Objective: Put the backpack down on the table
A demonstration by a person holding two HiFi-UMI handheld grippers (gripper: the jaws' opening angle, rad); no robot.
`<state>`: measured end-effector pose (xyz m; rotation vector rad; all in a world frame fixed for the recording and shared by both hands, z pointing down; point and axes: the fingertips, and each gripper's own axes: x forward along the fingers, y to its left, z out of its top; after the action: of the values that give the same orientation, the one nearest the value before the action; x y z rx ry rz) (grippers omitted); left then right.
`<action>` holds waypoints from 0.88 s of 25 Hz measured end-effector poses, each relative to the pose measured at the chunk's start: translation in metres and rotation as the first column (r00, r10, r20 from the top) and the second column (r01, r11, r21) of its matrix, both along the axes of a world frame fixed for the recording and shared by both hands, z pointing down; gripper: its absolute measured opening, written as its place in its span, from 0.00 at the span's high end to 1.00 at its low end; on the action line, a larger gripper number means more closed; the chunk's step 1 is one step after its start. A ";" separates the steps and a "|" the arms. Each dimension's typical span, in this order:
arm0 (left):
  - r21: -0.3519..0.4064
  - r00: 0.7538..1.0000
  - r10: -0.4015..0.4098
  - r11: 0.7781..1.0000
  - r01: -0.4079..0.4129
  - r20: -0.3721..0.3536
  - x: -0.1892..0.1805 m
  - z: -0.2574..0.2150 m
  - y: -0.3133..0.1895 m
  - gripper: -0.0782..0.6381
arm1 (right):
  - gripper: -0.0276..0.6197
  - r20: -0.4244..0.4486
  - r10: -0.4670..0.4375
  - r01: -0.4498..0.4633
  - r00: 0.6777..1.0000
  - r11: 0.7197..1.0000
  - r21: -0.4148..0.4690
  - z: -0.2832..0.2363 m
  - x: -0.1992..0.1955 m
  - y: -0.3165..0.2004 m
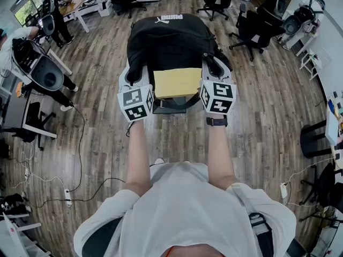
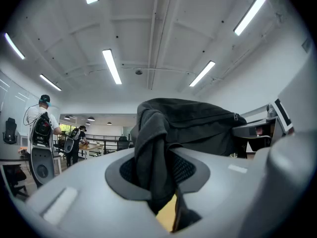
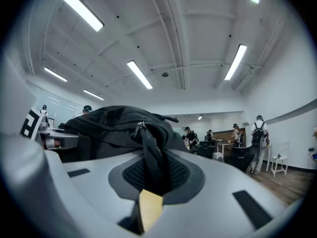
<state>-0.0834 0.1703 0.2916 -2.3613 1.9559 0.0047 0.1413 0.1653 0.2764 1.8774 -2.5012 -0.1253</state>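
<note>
A wood-plank floor [image 1: 96,79] fills the head view, with office chairs [image 1: 252,31] beyond the backpack and no table showing under it. The black backpack [image 1: 169,39] hangs in the air in front of the person, carried between the two tongs.

The left tongs [image 1: 131,74] are clenched on a thick fold of the backpack's dark cloth at its left side. The right tongs [image 1: 214,69] are clenched on a narrow strap or fold at its right side. Both point level.

By my reading, this is the carrying step, and the setting-down has not begun. The next move calls for bringing the backpack over a table, lowering it until its base takes the weight, and only then letting both grips go. Dropping one side early would probably swing the load.

The head view alone shows how the load lies: the backpack's top faces away from the person, and a flat yellow sheet [image 1: 177,83] sits at its near edge, between the tongs. I cannot tell what that sheet is.

The left gripper view shows the cloth bunched between its pads. The right gripper view shows a zip pull [image 3: 139,128] on the backpack just above the grip. Both gripper views also show ceiling lights [image 2: 112,66] and people [image 3: 257,138] standing far behind the backpack.
</note>
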 end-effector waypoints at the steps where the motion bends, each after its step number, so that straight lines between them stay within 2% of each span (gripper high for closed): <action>1: 0.002 1.000 0.002 1.000 -0.002 0.007 0.003 -0.001 0.000 0.74 | 0.87 0.004 0.000 0.000 1.000 1.000 -0.005 0.001 0.003 -0.001; 11: -0.018 1.000 0.018 1.000 -0.018 0.001 0.045 0.004 0.001 0.74 | 0.87 0.036 -0.019 0.020 0.999 0.999 -0.027 0.009 0.045 0.004; 16: -0.033 1.000 0.001 0.999 -0.001 -0.019 0.047 0.014 0.011 0.74 | 0.87 0.044 -0.049 0.051 0.998 0.997 -0.065 0.023 0.047 0.004; 22: -0.042 0.999 -0.032 0.999 0.031 -0.019 0.038 0.019 -0.005 0.74 | 0.87 0.034 -0.092 0.095 0.995 0.992 -0.082 0.028 0.037 -0.008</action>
<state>-0.0458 0.1657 0.3105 -2.3645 2.0216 -0.0154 0.1788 0.1571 0.3042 1.7452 -2.5710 0.0072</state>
